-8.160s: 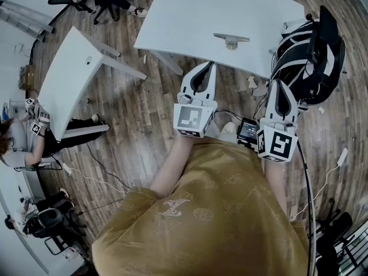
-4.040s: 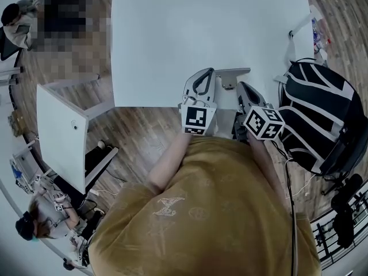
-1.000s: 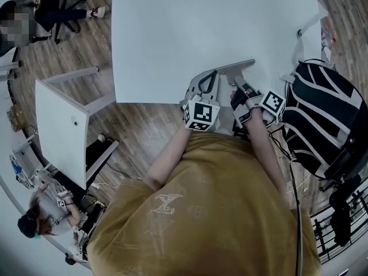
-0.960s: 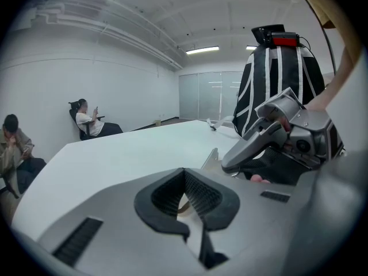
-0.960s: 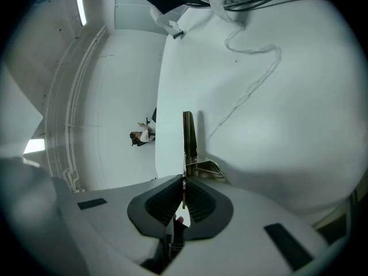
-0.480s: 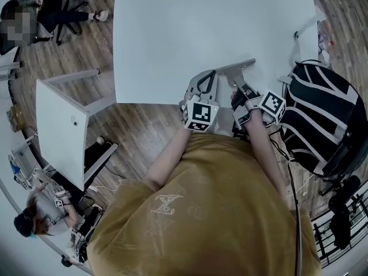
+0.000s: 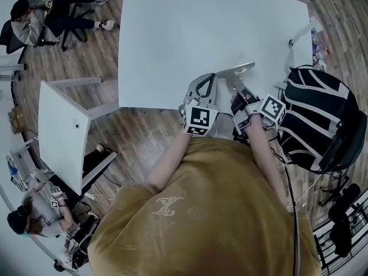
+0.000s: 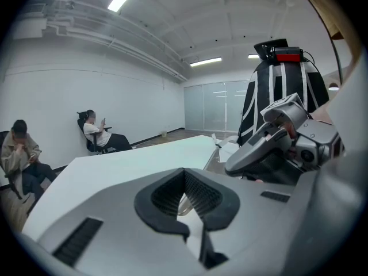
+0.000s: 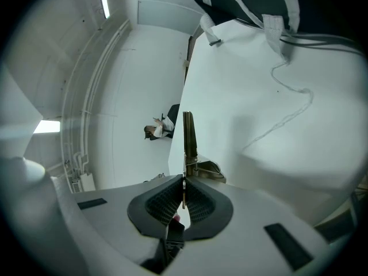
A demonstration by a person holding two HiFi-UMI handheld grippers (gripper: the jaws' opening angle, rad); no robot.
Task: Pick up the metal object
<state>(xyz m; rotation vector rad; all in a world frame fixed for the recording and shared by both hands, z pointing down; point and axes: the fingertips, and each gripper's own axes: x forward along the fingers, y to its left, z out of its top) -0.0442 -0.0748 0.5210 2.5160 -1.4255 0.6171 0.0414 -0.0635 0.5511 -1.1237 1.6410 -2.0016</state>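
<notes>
The metal object (image 7: 236, 71) is a flat grey bar with a short stem, held just above the near edge of the white table (image 7: 190, 27). My right gripper (image 7: 239, 95) is shut on that stem. In the right gripper view the metal object (image 9: 188, 135) stands edge-on, pinched between the pads, with my right gripper (image 9: 183, 191) below it. My left gripper (image 7: 207, 78) hovers just left of the bar at the table's edge, shut with nothing in it. In the left gripper view my left gripper (image 8: 184, 180) points across the tabletop.
A black-and-white backpack (image 7: 319, 114) stands close on the right, beside the table. White items (image 7: 302, 45) lie at the table's right edge. A second white table (image 7: 63, 131) stands to the left on the wood floor. Seated people (image 7: 34, 16) are at the far left.
Over the last second the grippers and the metal object have barely moved; only the view has shifted a little. Earlier, the person came up to the table and the right gripper took hold of the object.
</notes>
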